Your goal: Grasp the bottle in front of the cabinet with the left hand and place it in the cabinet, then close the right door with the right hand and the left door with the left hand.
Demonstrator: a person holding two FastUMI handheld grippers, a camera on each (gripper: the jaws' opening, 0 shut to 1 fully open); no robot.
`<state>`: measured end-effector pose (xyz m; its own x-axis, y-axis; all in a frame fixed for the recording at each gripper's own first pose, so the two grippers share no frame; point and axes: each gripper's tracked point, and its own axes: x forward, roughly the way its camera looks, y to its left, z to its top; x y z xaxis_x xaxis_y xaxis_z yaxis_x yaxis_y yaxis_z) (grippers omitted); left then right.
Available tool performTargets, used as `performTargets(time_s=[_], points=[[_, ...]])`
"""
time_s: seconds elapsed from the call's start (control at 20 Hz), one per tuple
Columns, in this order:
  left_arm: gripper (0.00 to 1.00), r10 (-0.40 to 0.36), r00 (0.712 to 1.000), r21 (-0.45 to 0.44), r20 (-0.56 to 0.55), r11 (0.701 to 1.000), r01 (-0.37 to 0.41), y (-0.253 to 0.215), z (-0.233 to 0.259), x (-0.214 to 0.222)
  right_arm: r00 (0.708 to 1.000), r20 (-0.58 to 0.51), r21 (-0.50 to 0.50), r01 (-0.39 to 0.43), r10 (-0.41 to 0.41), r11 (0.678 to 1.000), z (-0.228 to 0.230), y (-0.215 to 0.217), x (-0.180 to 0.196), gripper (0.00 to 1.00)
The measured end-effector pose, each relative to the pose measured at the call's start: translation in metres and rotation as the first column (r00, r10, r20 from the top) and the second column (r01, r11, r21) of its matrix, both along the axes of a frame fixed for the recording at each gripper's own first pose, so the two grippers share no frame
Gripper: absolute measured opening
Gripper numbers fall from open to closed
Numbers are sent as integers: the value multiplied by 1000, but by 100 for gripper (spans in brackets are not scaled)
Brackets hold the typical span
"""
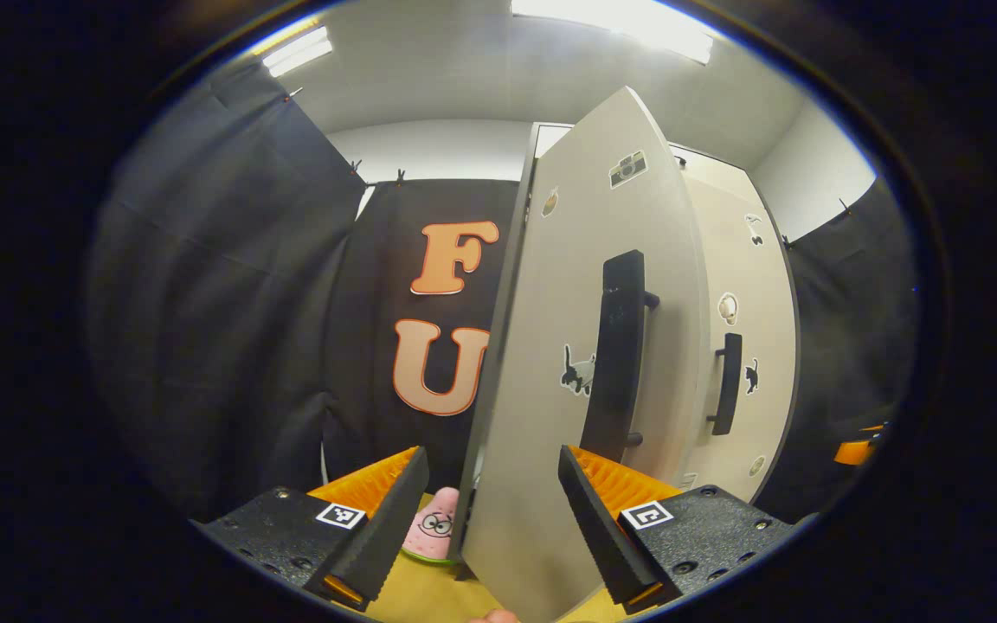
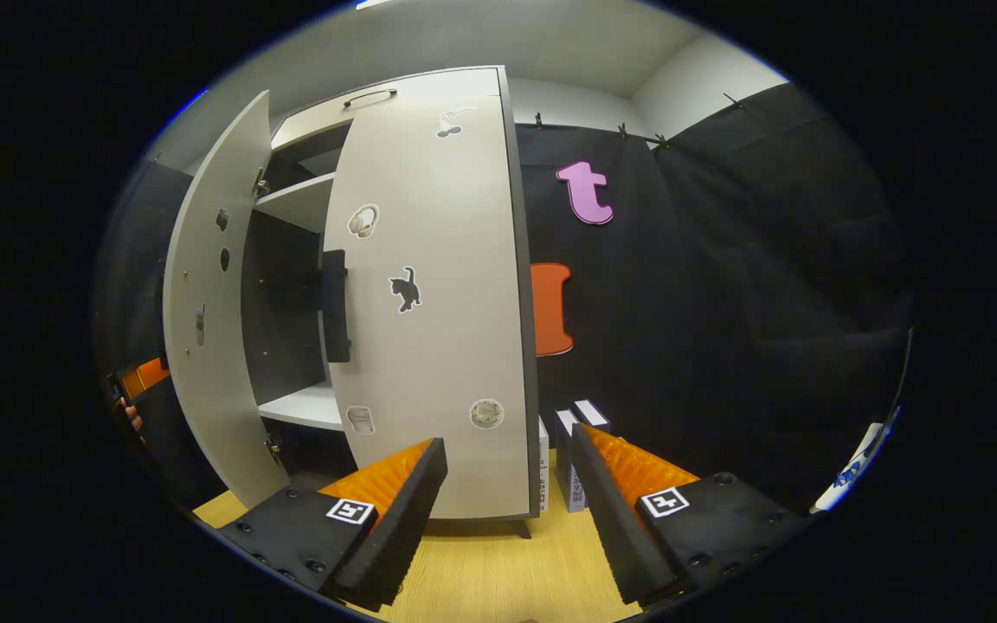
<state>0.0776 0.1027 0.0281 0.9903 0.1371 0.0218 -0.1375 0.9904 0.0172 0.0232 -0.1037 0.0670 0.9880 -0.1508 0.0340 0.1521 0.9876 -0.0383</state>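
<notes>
**Cabinet half shut, both grippers empty**

Black cloth booth, white ceiling with bright light panels, and a light wooden desk [image 2: 481, 571] carrying a tall pale grey cabinet [image 2: 291, 203] covered in little stickers.

In the right gripper view the right door [image 2: 438, 303] is flat against the cabinet front, dark handle on its left edge. The left door [image 2: 204, 311] stands swung out, so you can see a couple of shelves and dark compartments in the gap between the doors. I honestly can't make out the bottle in there, too dark and narrow to tell. Some small boxes [image 2: 572, 459] stand on the desk just right of the cabinet. The right gripper [image 2: 507, 484] has its fingers spread wide, nothing between them, pointed at the bottom corner of the right door.

In the left gripper view the left gripper [image 1: 490, 493] is also wide and empty, with the edge of the left door [image 1: 602, 285] right between its fingers; can't tell if either finger touches it. A pink star-shaped toy [image 1: 434, 526] sits on the desk just left of the door's bottom edge.
</notes>
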Motion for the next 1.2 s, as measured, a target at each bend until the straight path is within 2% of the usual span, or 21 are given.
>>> performTargets(time_s=[0.1,0.45,0.9,1.1,1.2], points=[[94,-40,999,-29,-6,999,40,-14,-3,6,1000,-1,-3,21,-21,1000,0,-5,-6,96],[94,-150,988,-16,29,989,150,-63,6,33,995,15,8,100,-100,995,4,-28,-30,96],[96,-185,983,8,22,983,185,-89,3,76,984,32,24,176,-177,984,6,-53,-54,96],[92,-185,983,6,6,983,185,-95,-3,87,980,27,36,195,-196,980,5,-62,-59,96],[94,-188,982,3,4,982,188,-98,-4,91,979,26,36,201,-202,979,4,-66,-59,96]])
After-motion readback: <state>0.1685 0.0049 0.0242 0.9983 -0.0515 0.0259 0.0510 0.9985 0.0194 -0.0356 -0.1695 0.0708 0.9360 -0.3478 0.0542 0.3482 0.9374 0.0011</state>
